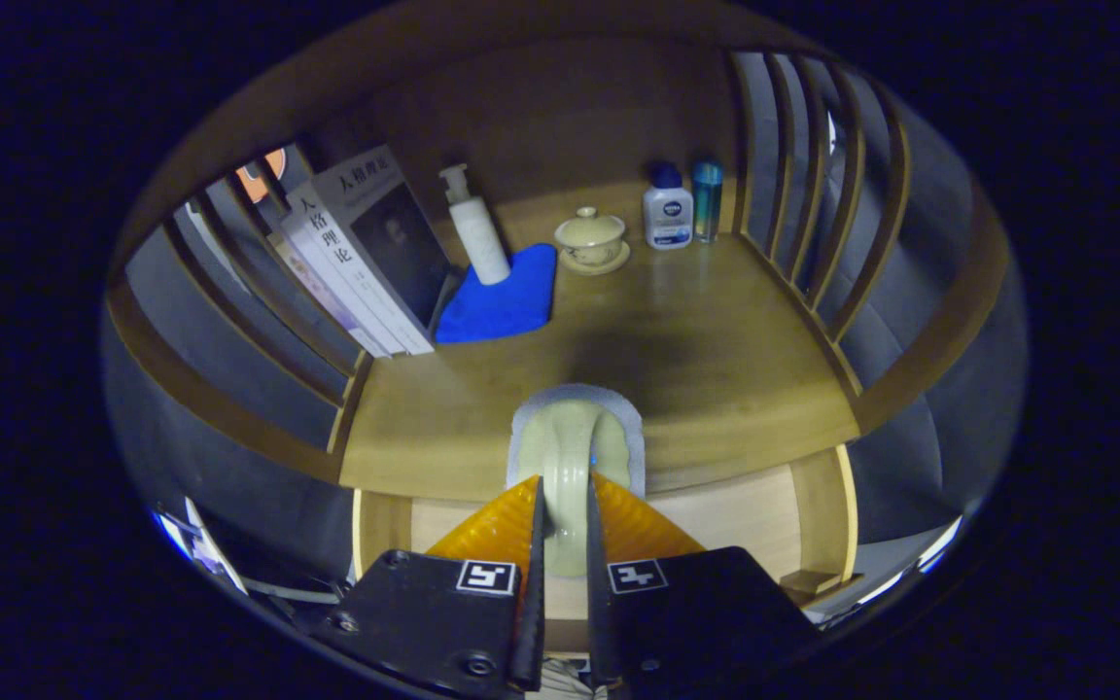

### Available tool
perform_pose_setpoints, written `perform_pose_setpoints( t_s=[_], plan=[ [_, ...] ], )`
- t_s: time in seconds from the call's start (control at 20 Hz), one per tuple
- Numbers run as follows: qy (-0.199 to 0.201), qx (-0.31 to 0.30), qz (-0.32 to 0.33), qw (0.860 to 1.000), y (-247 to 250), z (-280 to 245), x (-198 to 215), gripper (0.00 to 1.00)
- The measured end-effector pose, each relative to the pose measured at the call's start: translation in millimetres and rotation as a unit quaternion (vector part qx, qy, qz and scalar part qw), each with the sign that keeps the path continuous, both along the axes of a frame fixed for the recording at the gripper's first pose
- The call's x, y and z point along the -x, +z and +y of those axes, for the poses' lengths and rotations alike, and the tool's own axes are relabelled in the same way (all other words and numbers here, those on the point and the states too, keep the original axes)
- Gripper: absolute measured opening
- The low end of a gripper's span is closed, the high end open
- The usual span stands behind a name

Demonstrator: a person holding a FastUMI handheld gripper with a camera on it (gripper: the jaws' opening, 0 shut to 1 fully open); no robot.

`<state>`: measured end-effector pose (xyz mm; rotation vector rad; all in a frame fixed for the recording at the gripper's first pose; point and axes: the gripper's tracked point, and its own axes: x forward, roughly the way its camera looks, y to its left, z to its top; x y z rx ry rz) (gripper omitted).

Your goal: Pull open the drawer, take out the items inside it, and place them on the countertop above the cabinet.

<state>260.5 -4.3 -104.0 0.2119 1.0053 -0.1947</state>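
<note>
- Wooden bench with slatted sides carries everything.
- Tool pinches a pale green item, fingers pressed on both flanks, just above the bench's front edge.
- Step, I judge: placing; next, lower onto bare wood short of the blue cloth, then release.
- Drawer sits below.

countertop: wood, smooth, with a soft sheen
side rails: wood slats, same finish
cloth: soft fabric, matt
pump bottle: plastic, smooth, slightly matt
lidded cup: glazed ceramic, glossy
books: paper, smooth printed covers
held item: between the gripper fingers, looks glazed, glossy
drawer: pale wood, matt
</note>
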Motion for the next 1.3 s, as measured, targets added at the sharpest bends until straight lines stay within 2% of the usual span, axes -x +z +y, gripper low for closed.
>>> perform_pose_setpoints(
  t_s=[0.4, 0.8, 1.3],
  plan=[
    [0.024, 0.037, -0.043, 0.998, 18.4, 7.6, -54.3, 0.21],
    [0.013, 0.017, -0.055, 0.998, -3.7, 12.2, -91.1, 0.21],
    [0.006, 0.033, -0.024, 0.999, -35.0, -5.4, -81.6, 0.26]
  ],
)
